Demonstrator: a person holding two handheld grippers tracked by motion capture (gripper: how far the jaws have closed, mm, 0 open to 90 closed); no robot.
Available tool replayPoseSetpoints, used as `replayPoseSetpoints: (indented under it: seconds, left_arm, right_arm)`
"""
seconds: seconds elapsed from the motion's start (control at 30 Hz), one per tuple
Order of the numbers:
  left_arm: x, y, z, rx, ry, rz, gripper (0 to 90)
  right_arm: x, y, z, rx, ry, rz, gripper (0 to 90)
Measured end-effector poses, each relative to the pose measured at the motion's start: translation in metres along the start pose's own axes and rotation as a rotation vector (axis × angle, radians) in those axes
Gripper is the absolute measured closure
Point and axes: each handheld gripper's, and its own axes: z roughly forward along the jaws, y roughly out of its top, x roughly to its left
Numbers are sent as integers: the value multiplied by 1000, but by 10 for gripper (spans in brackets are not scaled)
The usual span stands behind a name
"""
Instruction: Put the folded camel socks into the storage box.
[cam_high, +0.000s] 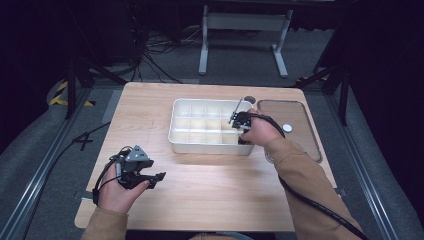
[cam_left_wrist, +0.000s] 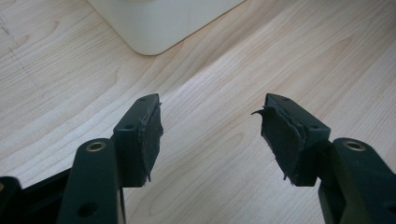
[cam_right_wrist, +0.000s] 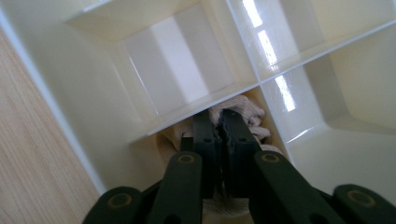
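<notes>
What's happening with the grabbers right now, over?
Left gripper open, idle over bare table. Right gripper shut on white cloth inside divided tray. Nothing in the way.

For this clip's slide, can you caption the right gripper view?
Right claw shut on a white cloth inside a cell of the divided tray.

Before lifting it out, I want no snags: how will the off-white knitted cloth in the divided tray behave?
The off-white knitted cloth looks bunched and soft, so probably floppy and light. The right gripper seems shut on it; its loops might catch a divider.
</notes>
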Motion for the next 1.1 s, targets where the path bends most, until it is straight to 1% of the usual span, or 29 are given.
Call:
replayPoseSetpoints:
  seconds: [0.1,0.13,0.17,0.2,0.23,0.33,0.43,0.53,0.57,0.6,0.67,0.7,0.77,0.8,0.83,0.87,0.9,0.93,1.0,1.03,1.1]
  left_arm:
    - [0,1,0,2,1,1,385]
    - [0,1,1,0,1,-4,385]
    - [0,2,1,-1,-2,3,385]
    - [0,2,1,-1,-2,1,385]
    - [-1,3,2,-4,-3,1,384]
    - [0,3,3,-2,-6,4,384]
    - [0,4,3,-1,-7,1,384]
    - [1,5,3,1,-10,9,384]
    - [1,6,4,-4,-12,7,384]
    - [1,6,4,-4,-13,7,384]
    - [2,8,5,-7,-18,6,384]
    - [2,8,6,-5,-18,13,383]
    - [4,9,7,-6,-18,13,383]
    - [5,9,6,-5,-18,17,383]
    - [6,9,6,-5,-19,6,382]
    - [8,9,5,0,-14,17,381]
    - [9,9,4,-2,-11,15,380]
    - [10,8,3,-3,-17,8,380]
    - [13,7,2,-8,-12,10,377]
    - [14,7,1,-2,-12,8,376]
    - [17,6,0,-14,-9,15,374]
  right_arm:
    - [0,-3,-9,-28,-6,-6,757]
    - [1,-4,-12,-35,-5,0,738]
    - [1,-5,-17,-53,-5,18,730]
    - [0,-8,-22,-79,-3,29,730]
    - [0,-10,-26,-93,-11,28,727]
    - [1,-18,-41,-159,-20,42,718]
    - [6,-26,-54,-232,-18,51,678]
    - [13,-33,-62,-298,-18,56,670]
    - [16,-39,-67,-338,-15,69,664]
    - [18,-43,-69,-363,-15,75,661]
    - [20,-50,-73,-394,-18,85,655]
    - [22,-56,-76,-412,-26,93,647]
    - [26,-67,-81,-439,-31,112,642]
    - [27,-72,-83,-450,-42,111,638]
    - [29,-76,-85,-458,-43,121,634]
    - [31,-82,-88,-469,-54,128,630]
    - [33,-88,-90,-480,-56,133,627]
    - [35,-93,-92,-492,-59,141,625]
    - [41,-108,-97,-522,-79,158,617]
    - [42,-112,-98,-534,-78,164,611]
    - [46,-121,-99,-551,-84,178,604]
